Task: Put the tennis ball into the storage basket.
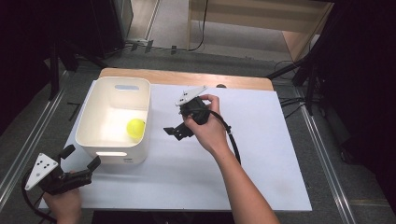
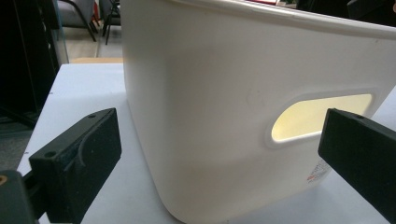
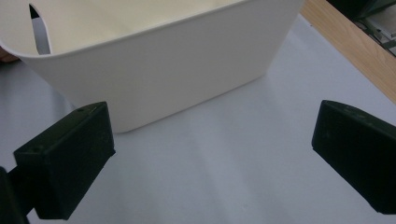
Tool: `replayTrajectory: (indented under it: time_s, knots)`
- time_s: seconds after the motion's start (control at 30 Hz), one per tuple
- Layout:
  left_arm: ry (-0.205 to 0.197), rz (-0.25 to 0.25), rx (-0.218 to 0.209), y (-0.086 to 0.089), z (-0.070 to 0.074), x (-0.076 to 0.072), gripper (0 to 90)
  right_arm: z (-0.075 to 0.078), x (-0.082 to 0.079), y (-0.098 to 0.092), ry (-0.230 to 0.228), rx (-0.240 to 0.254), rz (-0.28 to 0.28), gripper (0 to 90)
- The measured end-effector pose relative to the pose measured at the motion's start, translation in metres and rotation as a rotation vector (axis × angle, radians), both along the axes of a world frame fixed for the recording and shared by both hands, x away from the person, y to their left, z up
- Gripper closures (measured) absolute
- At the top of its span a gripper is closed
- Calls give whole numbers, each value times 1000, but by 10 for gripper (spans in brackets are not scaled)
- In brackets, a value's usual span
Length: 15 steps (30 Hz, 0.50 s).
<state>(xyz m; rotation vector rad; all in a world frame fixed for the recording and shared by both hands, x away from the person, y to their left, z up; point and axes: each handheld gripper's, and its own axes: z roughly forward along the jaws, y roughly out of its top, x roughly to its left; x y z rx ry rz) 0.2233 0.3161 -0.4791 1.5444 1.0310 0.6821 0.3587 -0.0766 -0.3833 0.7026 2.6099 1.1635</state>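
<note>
Hovering with jaws apart, right gripper (image 1: 180, 123) sits mid-surface just right of white bin (image 1: 93, 123); left gripper (image 1: 80, 157), jaws apart, at front-left corner facing bin's handle slot. Yellow ball (image 1: 136, 127) lies inside bin.

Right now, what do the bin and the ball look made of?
White bin: likely moulded plastic, satin; its thin wall glows at the handle cutout. Yellow ball: matte, possibly felt like a tennis ball; too small to confirm.

No text can be read anywhere. The white bin (image 2: 224, 116) carries a small sticker (image 2: 318, 171) low on its wall. Its print is too blurred to make out.
</note>
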Motion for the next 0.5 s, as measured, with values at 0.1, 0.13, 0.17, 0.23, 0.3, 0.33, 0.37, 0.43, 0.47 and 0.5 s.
replayTrajectory:
  time_s: [0.1, 0.13, 0.17, 0.23, 0.3, 0.33, 0.37, 0.43, 0.47, 0.5]
  knots:
    - [0, 0, 1, 0, 0, 0, 0, -3, -2, -6, 0, 4, -4, 0]
    - [0, 1, -1, 0, 0, 0, 0, -4, -3, -7, 0, 9, -9, 0]
    - [2, 0, 1, 0, 0, 0, 0, -5, -4, -9, 2, 11, -11, 0]
    - [0, 1, 0, 0, 0, 0, 0, -8, -6, -13, 3, 14, -19, 0]
    - [0, 1, -1, 0, 0, 0, 0, -11, -8, -18, 10, 17, -28, 0]
    - [0, 1, -1, 0, 0, 0, 0, -12, -9, -21, 10, 18, -32, 0]
    - [1, 1, -1, 0, 0, 0, 0, -13, -10, -23, 14, 21, -40, 0]
    - [1, 0, 1, 0, 0, 0, 0, -16, -12, -28, 19, 27, -48, 0]
    - [1, 1, 2, 0, 0, 0, 0, -17, -13, -30, 20, 26, -51, 0]
    - [1, 1, 0, -1, 0, 0, 0, -19, -14, -32, 22, 29, -53, 0]
